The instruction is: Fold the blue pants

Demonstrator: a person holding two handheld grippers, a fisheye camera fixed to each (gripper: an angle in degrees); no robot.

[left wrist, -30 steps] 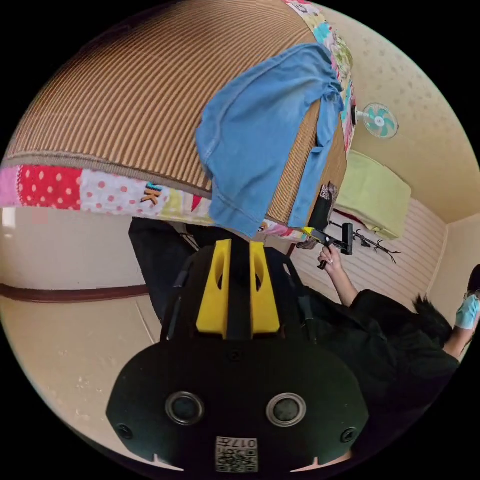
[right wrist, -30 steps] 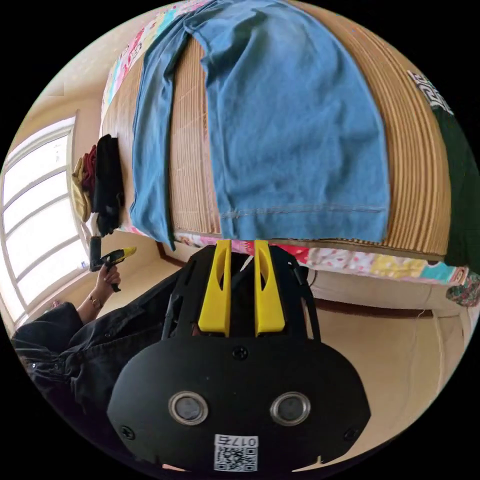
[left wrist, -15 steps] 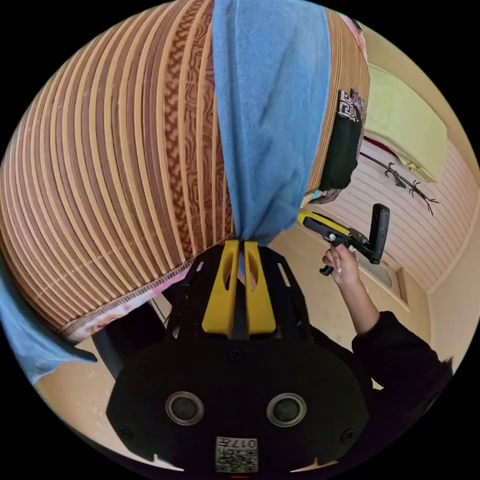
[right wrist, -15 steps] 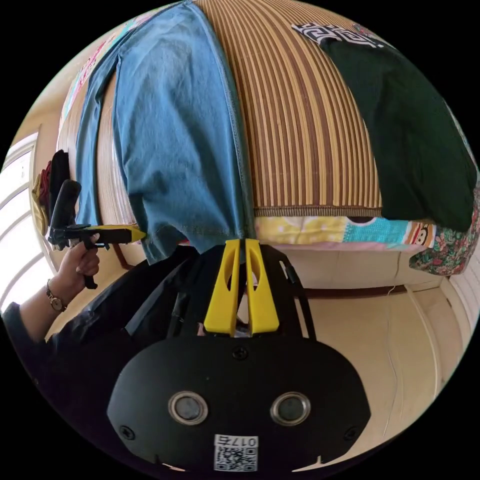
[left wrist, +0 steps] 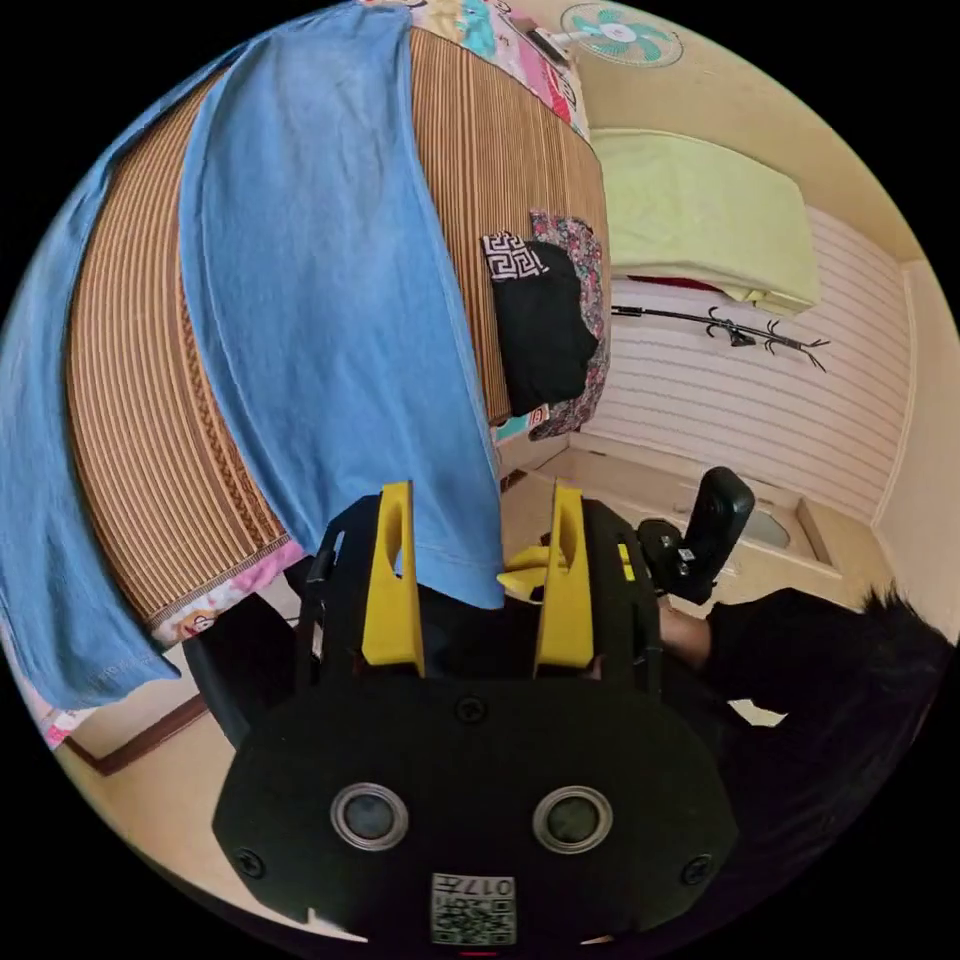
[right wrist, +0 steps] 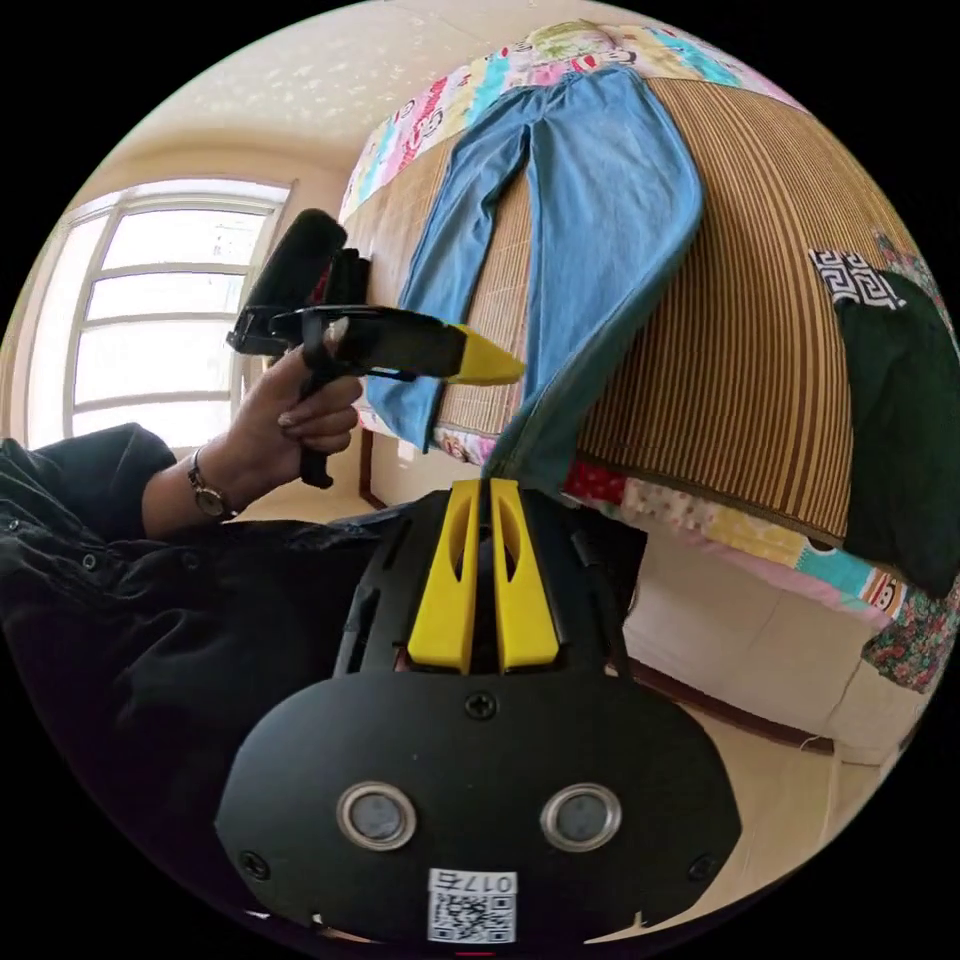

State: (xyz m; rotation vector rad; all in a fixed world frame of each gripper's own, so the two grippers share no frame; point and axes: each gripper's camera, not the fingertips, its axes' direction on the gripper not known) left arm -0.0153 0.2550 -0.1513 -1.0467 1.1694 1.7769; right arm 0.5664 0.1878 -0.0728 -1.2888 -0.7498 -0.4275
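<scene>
Cream walls and a bright window surround a bed topped with a striped bamboo mat over a patchwork quilt. Spread lengthwise on the mat lie the blue pants, both legs running toward the near edge, hems hanging just over it. A dark folded garment rests on the mat beside them, well apart from the nearer leg. On the far wall sit a pale green cover, a fan and a hook rail.

The left gripper has its jaws spread wide, one leg's hem hanging loose between them, gripped by neither. The right gripper has its jaws pressed together on the hem corner of the nearer leg, pulling the cloth into a taut ridge. A hand holds the left gripper's handle.
</scene>
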